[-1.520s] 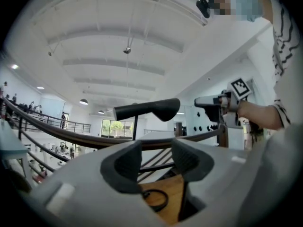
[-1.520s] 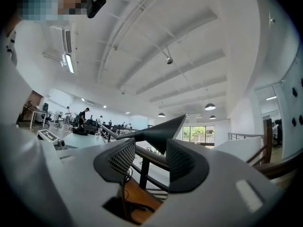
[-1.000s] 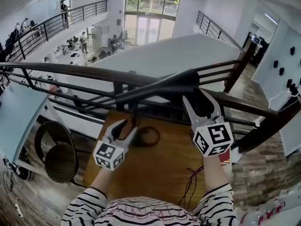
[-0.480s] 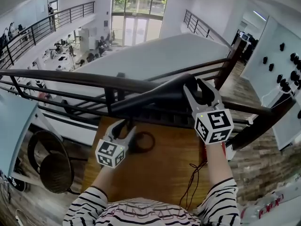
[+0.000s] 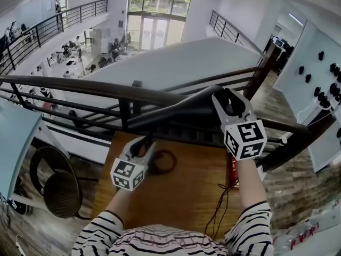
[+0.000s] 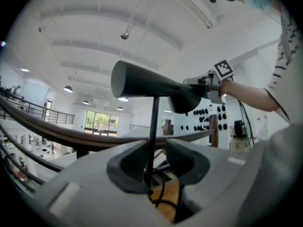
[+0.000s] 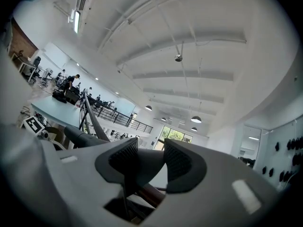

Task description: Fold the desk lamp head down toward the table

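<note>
A person stands at a small wooden table (image 5: 181,196) beside a dark metal railing (image 5: 80,84), holding a two-jaw gripper in each hand. On the far half of the table stands a black desk lamp. Its lamp head (image 5: 181,110) is a long, smooth, matte cone lying almost level above the table, narrow at the left and wide at the right. It sits on a thin, straight stem (image 6: 152,126) that rises from a dark ring-shaped base (image 5: 165,161). The left gripper (image 5: 144,143) is low and near the base. Its jaws are closing around the stem, which rests against one pad with a gap still showing at the other. The right gripper (image 5: 226,97) is higher, at the wide end of the head. Its ribbed pads are closing on either side of the cone and do not yet seem to press on it. To fold the head well, the left grip should probably hold the slim stem firmly first. The right can then tip the cone down slowly, taking care that the pads do not slide on the smooth taper.
</note>
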The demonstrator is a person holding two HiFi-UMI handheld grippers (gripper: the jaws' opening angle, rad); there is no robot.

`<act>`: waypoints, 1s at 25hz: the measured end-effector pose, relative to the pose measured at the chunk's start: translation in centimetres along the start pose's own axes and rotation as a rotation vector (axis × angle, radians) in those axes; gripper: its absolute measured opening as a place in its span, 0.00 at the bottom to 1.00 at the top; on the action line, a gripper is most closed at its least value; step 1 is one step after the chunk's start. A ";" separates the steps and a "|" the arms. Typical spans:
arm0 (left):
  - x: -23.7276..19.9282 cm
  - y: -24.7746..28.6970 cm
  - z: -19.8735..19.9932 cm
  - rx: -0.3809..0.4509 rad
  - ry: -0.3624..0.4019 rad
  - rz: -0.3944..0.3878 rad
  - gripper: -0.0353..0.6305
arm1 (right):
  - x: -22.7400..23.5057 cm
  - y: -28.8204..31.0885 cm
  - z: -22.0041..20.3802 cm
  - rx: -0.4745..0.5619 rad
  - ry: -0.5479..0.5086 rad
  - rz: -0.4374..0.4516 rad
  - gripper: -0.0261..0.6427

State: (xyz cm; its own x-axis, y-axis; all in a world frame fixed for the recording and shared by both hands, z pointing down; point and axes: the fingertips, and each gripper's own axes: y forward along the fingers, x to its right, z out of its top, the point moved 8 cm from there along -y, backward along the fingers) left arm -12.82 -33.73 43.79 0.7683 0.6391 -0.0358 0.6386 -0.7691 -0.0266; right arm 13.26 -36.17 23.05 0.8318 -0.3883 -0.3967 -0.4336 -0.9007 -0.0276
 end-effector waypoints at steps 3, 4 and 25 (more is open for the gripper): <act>-0.2 -0.1 0.0 0.005 -0.004 0.001 0.22 | -0.1 0.0 -0.1 0.011 0.009 0.006 0.28; -0.2 -0.1 0.0 0.005 -0.002 0.001 0.22 | -0.1 -0.1 -0.2 0.014 0.009 0.006 0.28; 0.7 0.6 -0.1 -0.002 0.002 -0.033 0.26 | 0.0 -0.9 -5.6 0.015 0.201 -0.068 0.25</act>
State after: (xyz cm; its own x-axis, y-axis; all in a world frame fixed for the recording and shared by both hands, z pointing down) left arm -11.90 -33.73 43.88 0.7470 0.6641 -0.0326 0.6636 -0.7477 -0.0258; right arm 15.55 -36.41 28.22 0.9109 -0.3595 -0.2027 -0.3783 -0.9236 -0.0622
